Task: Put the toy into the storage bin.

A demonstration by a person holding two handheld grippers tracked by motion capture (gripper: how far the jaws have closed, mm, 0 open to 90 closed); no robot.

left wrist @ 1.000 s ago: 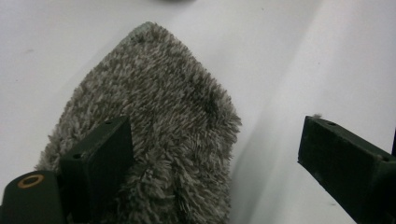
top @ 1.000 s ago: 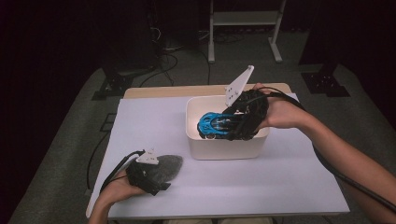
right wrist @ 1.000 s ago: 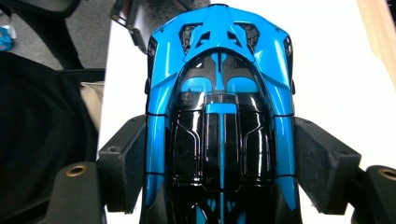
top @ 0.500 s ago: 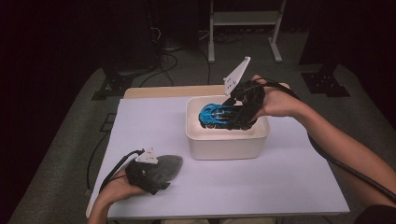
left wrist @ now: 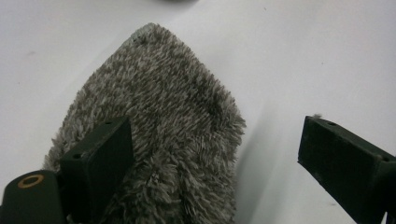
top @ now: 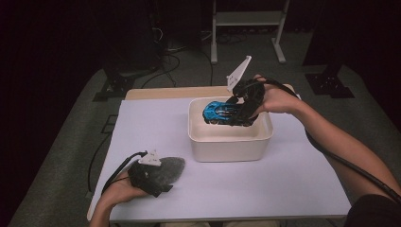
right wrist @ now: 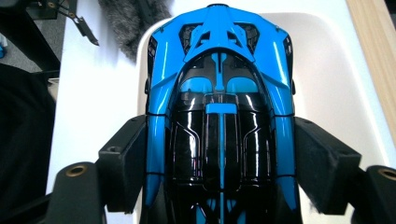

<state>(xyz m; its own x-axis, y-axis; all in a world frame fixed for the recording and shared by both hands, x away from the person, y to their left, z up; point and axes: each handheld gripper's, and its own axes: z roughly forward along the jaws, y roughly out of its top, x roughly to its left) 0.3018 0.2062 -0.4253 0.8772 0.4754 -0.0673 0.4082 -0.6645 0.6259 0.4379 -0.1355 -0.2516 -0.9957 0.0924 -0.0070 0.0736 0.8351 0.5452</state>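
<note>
A blue and black toy car [top: 220, 111] hangs nose-left over the inside of a white tub [top: 229, 144] at the table's middle back. My right gripper [top: 239, 113] reaches in from the right and is shut on it. In the right gripper view the two pads press on the flanks of the car [right wrist: 219, 93], above the tub [right wrist: 327, 56]. At the front left a grey fuzzy cloth [top: 168, 168] lies flat on the table. My left gripper [top: 158, 182] rests there, open; one jaw sits on the cloth [left wrist: 163, 102] and the other on bare table.
A white sheet [top: 293, 179] covers the table, and a strip of wooden top [top: 156, 93] shows at the far edge. Cables trail from both grippers. A metal stand [top: 246, 19] and dark floor lie beyond the table.
My right hand has carried the car a little toward the tub's far side and lower. The left hand and the cloth have stayed where they were.
</note>
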